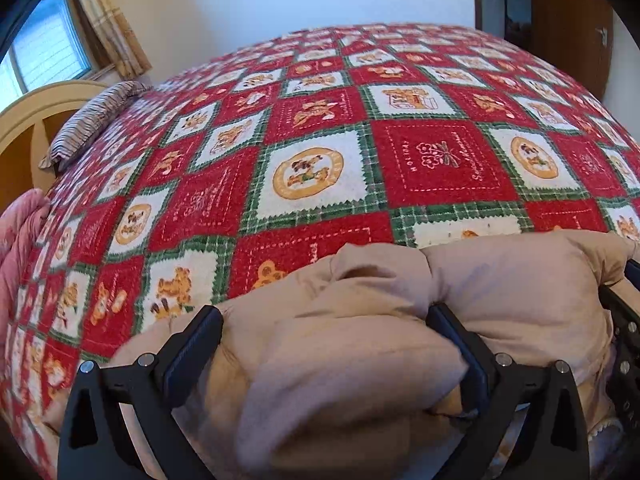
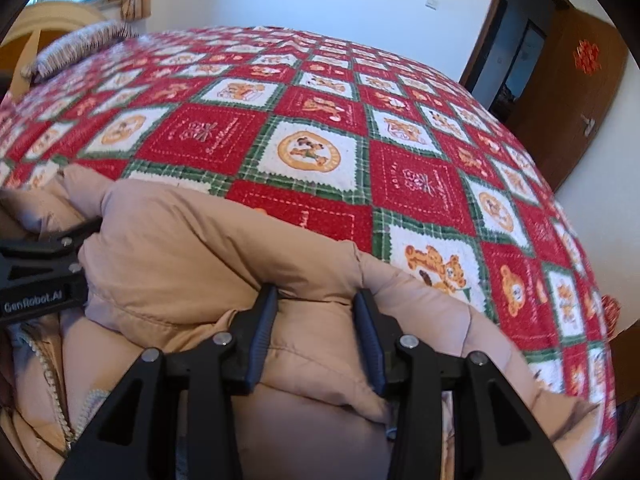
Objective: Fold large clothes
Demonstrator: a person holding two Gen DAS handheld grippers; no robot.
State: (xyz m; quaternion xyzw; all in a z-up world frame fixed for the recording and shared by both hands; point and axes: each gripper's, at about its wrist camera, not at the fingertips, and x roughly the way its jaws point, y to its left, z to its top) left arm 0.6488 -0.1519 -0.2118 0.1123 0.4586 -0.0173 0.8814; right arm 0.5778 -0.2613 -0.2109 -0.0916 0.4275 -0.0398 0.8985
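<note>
A puffy beige down jacket lies bunched at the near edge of the bed; it also shows in the right wrist view, with its zipper at the lower left. My left gripper has its fingers wide apart with a thick fold of the jacket between them. My right gripper has its fingers closer together, pinching a fold of the jacket. The left gripper also shows in the right wrist view at the left edge, against the jacket.
The bed carries a red, white and green patchwork blanket with bear prints. A striped pillow lies by the wooden headboard. A pink quilt sits at the left. A brown door stands open at the right.
</note>
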